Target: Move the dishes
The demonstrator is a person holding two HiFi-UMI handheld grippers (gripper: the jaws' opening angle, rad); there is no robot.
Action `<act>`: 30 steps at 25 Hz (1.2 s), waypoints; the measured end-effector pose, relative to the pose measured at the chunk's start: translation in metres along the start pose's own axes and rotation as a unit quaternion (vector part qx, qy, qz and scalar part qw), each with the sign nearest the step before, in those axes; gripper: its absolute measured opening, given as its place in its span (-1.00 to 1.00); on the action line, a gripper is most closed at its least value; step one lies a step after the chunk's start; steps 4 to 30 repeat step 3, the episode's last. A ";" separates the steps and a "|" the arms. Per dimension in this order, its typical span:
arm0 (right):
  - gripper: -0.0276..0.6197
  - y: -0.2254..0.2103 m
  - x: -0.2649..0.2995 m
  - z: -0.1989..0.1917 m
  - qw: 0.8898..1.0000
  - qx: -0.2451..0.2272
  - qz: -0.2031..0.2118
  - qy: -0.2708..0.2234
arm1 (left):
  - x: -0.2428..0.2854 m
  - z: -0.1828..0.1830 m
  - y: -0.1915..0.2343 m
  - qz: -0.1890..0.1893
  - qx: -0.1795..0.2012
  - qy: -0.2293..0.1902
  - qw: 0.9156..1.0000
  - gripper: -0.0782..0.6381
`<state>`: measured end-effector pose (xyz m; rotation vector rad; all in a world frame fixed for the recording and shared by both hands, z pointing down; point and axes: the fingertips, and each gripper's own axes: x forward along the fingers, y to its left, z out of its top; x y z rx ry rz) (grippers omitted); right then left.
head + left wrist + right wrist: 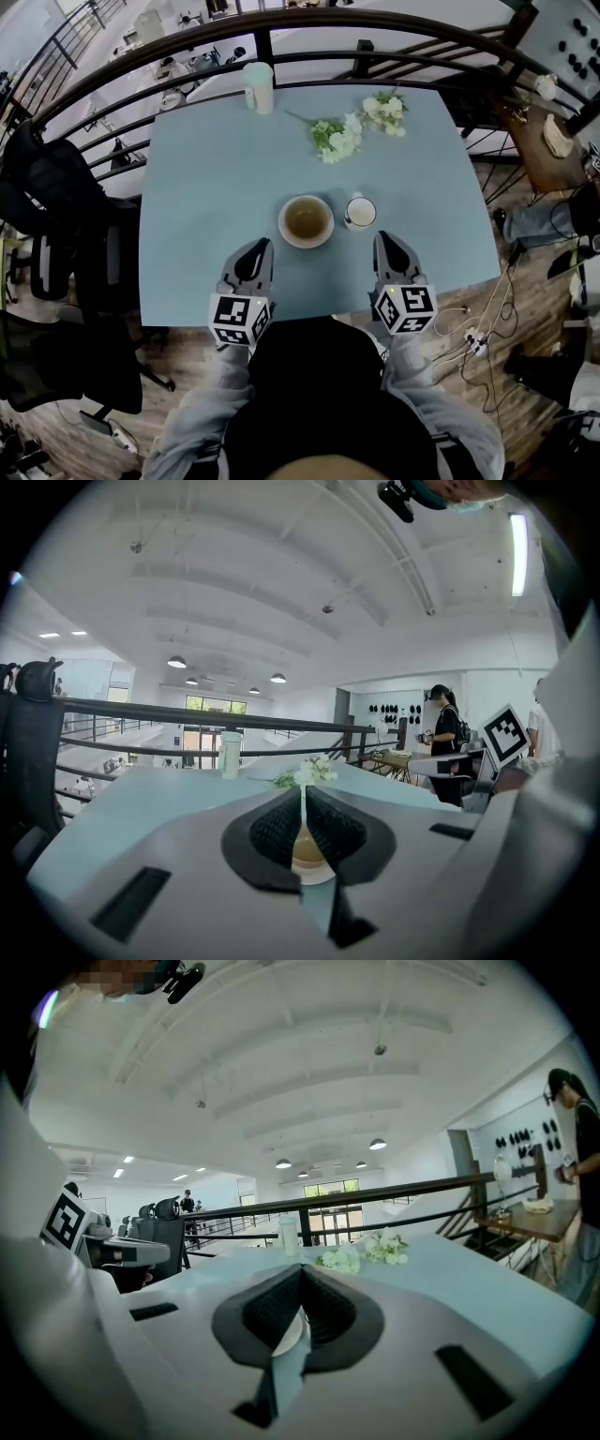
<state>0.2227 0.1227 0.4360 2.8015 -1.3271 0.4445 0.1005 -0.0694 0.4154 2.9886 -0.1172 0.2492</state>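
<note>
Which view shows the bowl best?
The head view: the whole bowl, with brownish liquid, shows from above. The left gripper view shows only a narrow slice between its jaws. The right gripper view shows no sure part of it.

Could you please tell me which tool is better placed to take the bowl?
Left, probably: the left tool points straight at the bowl, just ahead; the right tool sits nearer the small cup.
</note>
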 end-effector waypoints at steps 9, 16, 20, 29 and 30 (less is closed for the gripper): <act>-0.90 0.002 0.001 0.000 1.000 0.000 0.000 0.001 | -0.001 0.000 0.002 0.000 -0.001 0.000 1.000 -0.70; -0.90 0.002 0.001 0.000 1.000 0.000 0.000 0.001 | -0.001 0.000 0.002 0.000 -0.001 0.000 1.000 -0.70; -0.90 0.002 0.001 0.000 1.000 0.000 0.000 0.001 | -0.001 0.000 0.002 0.000 -0.001 0.000 1.000 -0.70; -0.90 0.002 0.001 0.000 1.000 0.000 0.000 0.001 | -0.001 0.000 0.002 0.000 -0.001 0.000 1.000 -0.70; -0.90 0.002 0.001 0.000 1.000 0.000 0.000 0.001 | -0.001 0.000 0.002 0.000 -0.001 0.000 1.000 -0.70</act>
